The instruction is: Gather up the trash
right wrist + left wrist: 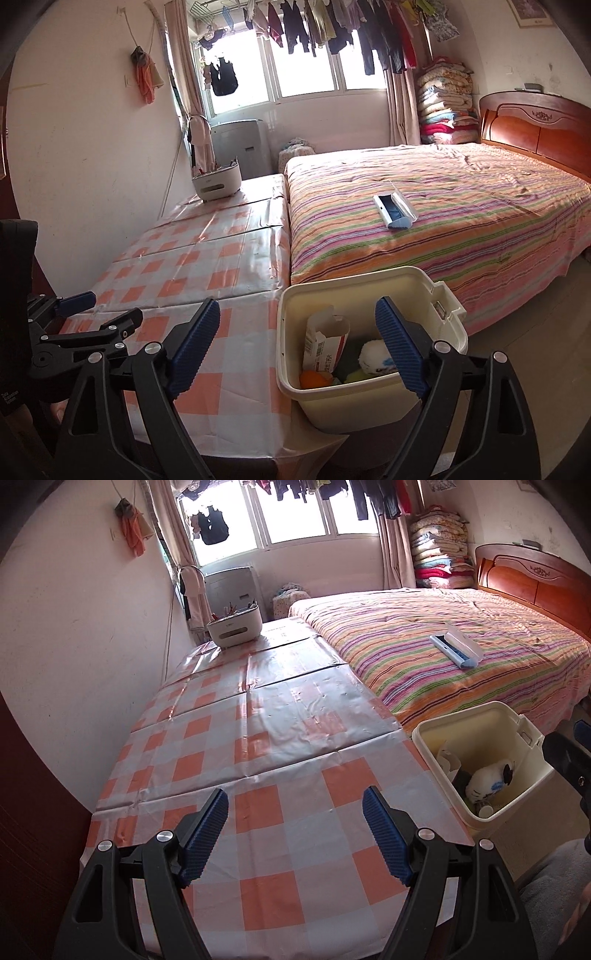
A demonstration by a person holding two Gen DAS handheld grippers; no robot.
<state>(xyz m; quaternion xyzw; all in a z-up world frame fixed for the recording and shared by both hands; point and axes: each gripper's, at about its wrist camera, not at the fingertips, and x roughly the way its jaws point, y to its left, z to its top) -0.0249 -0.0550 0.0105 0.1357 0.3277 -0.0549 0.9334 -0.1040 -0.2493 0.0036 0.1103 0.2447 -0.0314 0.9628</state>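
Both views look from low over the desk (280, 746) toward the window (306, 70); the right sits nearer the bin (369, 402). Both share the bed (461, 657).

We see a long table (280, 738) with a shiny cloth (258, 849) of orange and white squares. Far down it, near the wall, sits a small white box (234, 629) with pens sticking out. Right beside the table is a big bed (461, 221) with a stripy cover. An open blue and white case (394, 211) lies on the bed. A cream bin (354, 354) stands beside the table's edge.
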